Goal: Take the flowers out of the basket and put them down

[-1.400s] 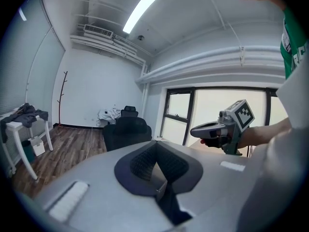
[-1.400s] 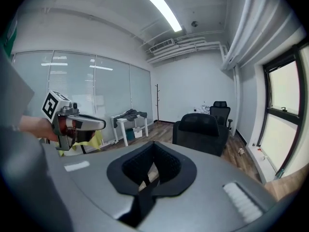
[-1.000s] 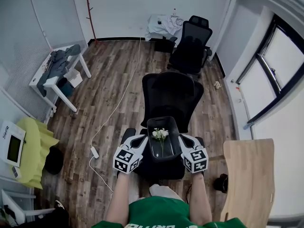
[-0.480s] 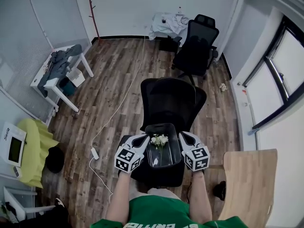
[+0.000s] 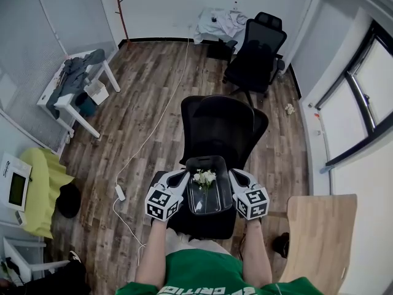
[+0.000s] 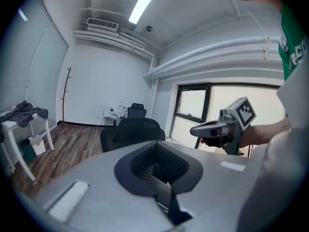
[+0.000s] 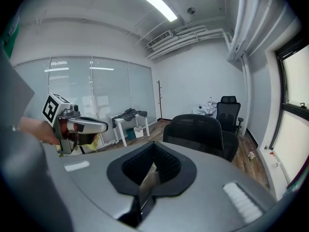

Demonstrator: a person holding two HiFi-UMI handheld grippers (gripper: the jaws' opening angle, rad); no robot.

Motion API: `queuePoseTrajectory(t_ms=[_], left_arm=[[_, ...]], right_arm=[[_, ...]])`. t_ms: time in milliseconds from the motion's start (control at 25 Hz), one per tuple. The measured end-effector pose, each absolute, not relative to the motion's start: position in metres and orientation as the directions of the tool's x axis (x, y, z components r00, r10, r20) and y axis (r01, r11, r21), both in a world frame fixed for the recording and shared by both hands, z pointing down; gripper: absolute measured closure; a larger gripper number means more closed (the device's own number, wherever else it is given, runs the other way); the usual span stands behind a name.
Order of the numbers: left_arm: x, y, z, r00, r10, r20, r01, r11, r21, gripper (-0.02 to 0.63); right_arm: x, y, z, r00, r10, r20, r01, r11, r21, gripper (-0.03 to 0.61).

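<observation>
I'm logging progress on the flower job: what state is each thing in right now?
basket: held at both sides over the black chair.
flowers: inside the basket, not yet taken out.
left gripper: shut on the basket's left side.
right gripper: shut on the basket's right side.

basket (image 5: pixel 209 159) with flowers (image 5: pixel 204 177) | between left gripper (image 5: pixel 183 178), right gripper (image 5: pixel 234 177) | shifted slightly toward person (image 5: pixel 202 278)

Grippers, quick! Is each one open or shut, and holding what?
Left gripper: shut on the rim of the basket.
Right gripper: shut on the basket's opposite rim.
</observation>
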State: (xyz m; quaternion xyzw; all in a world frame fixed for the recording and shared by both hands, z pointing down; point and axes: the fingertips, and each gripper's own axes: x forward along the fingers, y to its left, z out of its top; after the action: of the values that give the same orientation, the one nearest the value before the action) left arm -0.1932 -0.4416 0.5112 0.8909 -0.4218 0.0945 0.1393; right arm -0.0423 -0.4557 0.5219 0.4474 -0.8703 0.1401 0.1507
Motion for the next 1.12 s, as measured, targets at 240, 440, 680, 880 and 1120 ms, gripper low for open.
queuePoseTrajectory(t_ms=[240, 440, 680, 880, 1120], left_arm=[[-0.206, -0.449, 0.520, 0.625, -0.727, 0.282, -0.780, -0.594, 0.197, 0.598], [-0.213, -0.456, 0.528, 0.614, -0.738, 0.279, -0.789, -0.574, 0.217, 0.598], [-0.218, -0.463, 0.553, 0.624, -0.717, 0.311, -0.781, -0.584, 0.222, 0.598], [-0.213, -0.466, 0.579, 0.639, -0.692, 0.335, -0.767, -0.606, 0.212, 0.598], [-0.197, -0.462, 0.621, 0.670, -0.642, 0.371, -0.724, -0.676, 0.138, 0.598]], right_arm=[[-0.054, -0.457, 0.534, -0.548, -0.728, 0.411, -0.826, 0.548, -0.131, 0.572], [-0.061, -0.456, 0.550, -0.541, -0.720, 0.435, -0.833, 0.532, -0.154, 0.572], [-0.077, -0.456, 0.583, -0.543, -0.694, 0.473, -0.828, 0.537, -0.163, 0.572], [-0.087, -0.463, 0.610, -0.548, -0.681, 0.486, -0.820, 0.552, -0.152, 0.572], [-0.092, -0.467, 0.658, -0.539, -0.678, 0.501, -0.828, 0.537, -0.164, 0.572]])
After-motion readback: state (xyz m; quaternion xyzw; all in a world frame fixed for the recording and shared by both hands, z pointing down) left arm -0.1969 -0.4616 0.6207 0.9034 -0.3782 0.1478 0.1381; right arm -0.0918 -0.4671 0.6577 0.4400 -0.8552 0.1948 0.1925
